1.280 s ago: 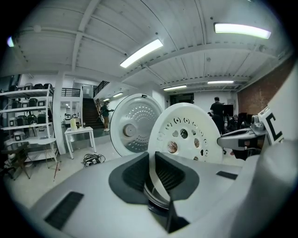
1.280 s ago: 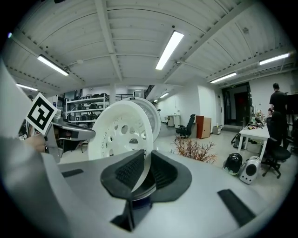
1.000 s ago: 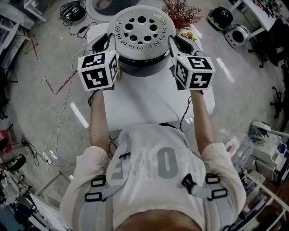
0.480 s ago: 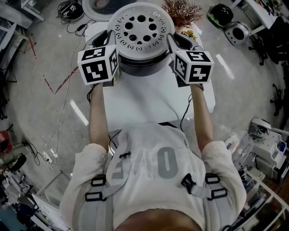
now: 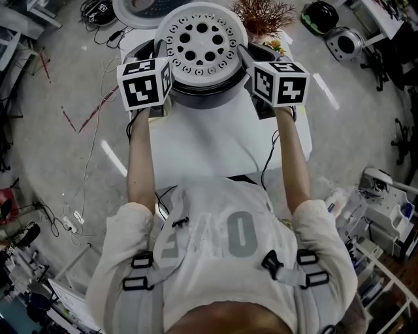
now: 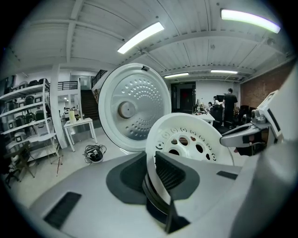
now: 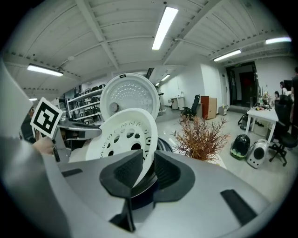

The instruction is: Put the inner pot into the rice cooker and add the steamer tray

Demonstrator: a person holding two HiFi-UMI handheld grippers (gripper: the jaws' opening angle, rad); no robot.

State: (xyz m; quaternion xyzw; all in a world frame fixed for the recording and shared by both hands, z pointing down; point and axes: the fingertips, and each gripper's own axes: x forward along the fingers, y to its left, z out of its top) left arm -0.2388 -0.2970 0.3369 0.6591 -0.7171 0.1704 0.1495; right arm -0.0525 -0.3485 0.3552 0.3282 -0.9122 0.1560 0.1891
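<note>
The white perforated steamer tray hangs level right over the rice cooker, whose dark pot rim shows just beneath it. My left gripper is shut on the tray's left rim and my right gripper is shut on its right rim. In the left gripper view the tray runs edge-on between the pads of the left gripper. In the right gripper view the tray does the same in the right gripper. The cooker's round lid stands open behind the tray.
The cooker stands at the far end of a white table. A dried reddish plant sits just right of it. Cables and small appliances lie on the floor around.
Both grippers have carried the tray a little farther from the person and lower, closer onto the cooker's top. The grips look unchanged.
</note>
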